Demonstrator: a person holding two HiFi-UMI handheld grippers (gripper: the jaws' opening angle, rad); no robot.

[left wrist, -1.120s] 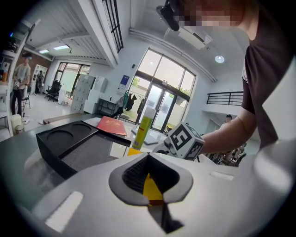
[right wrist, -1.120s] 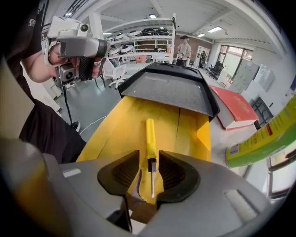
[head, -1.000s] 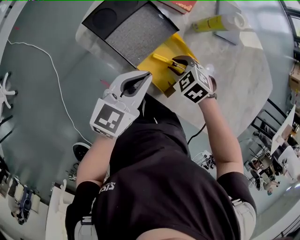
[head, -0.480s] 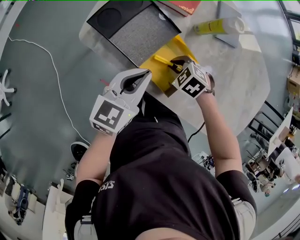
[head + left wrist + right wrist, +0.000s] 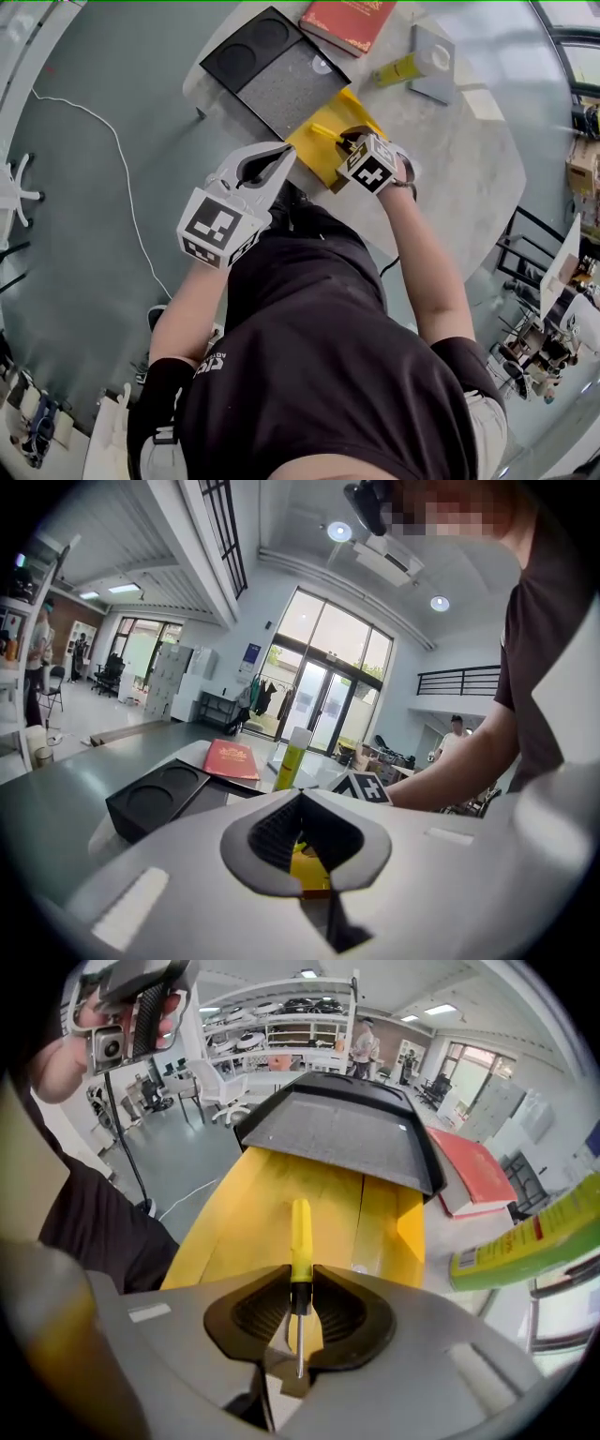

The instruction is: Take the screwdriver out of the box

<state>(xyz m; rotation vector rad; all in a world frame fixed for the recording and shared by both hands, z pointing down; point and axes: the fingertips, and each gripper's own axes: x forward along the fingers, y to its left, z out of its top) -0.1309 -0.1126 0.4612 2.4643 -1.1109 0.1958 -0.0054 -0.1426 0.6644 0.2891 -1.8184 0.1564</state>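
Screwdriver sits in the box, right tool closing on its neck (left tool clenched, empty). Pinch firmly, then lift straight up, clearing the box wall.

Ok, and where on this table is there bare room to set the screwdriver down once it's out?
The wide bare tabletop right of the yellow box, below the bottle and grey block, out to the rim. The far side is crowded: black tray, red book and bottle sit close together.
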